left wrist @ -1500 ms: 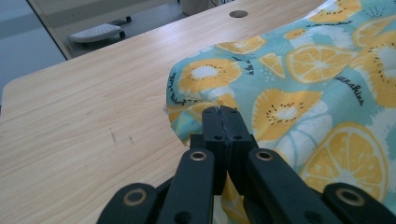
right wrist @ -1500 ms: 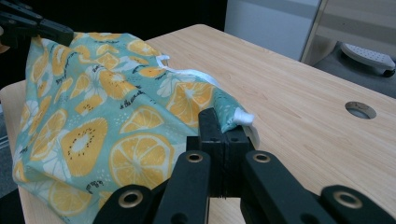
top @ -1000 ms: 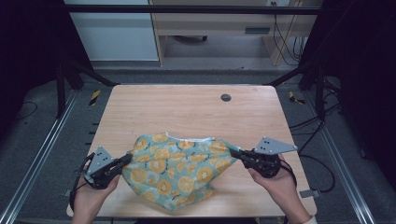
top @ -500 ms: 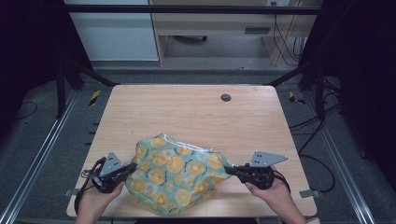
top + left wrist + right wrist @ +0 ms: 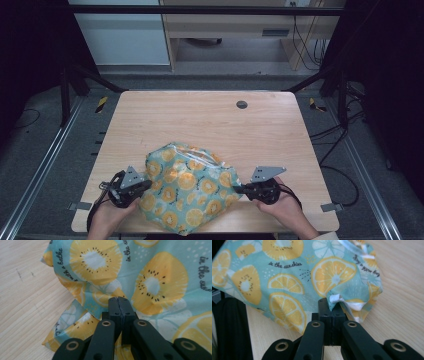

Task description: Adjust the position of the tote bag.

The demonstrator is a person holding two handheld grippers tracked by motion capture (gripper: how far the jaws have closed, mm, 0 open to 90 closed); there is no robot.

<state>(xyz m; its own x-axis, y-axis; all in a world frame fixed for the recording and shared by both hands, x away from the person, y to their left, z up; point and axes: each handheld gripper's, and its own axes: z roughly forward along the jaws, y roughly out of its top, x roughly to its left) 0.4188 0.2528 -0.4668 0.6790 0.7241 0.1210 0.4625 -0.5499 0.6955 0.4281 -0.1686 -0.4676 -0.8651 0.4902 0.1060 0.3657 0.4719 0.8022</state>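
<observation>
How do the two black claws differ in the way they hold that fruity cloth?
The left gripper pinches plain printed fabric at the cloth's left edge; the right gripper pinches a white-hemmed corner at its right edge. Both are clamped shut on it.

Cloth (image 5: 187, 192) cut off by the top and right edges in the left gripper view. Pinched cloth edges buried between the shut jaws of the left tool (image 5: 119, 305) and right tool (image 5: 331, 305). Near table (image 5: 200, 120) edge partly covered by cloth. Forearms cropped at the bottom.
</observation>
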